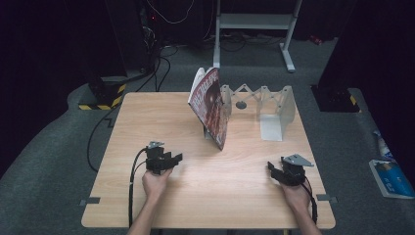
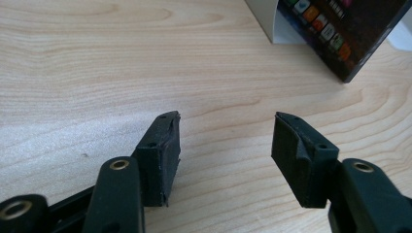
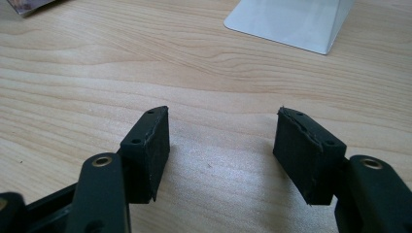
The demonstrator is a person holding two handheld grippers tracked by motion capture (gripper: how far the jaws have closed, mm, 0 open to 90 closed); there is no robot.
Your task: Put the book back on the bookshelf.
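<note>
Magazine [image 1: 211,106] stands tilted at upper centre of the tabletop [image 1: 147,127], propped against a white folding rack [image 1: 266,105], while left claw [image 1: 169,159] and right claw [image 1: 274,171] rest low, jaws spread, empty.

The magazine [image 1: 211,106] stands tilted on the desk [image 1: 147,127], hiding the left end of the white rack [image 1: 264,105] behind it; its cover print is too small to read. In the left gripper view only a dark lower corner of the magazine [image 2: 340,34] shows, cut off by the top edge. In the right gripper view the rack's pale foot [image 3: 291,22] is cropped at the top. Both forearms run off the bottom of the high view. At its right edge, a blue item [image 1: 391,177] on the floor is cut off and unclear.
</note>
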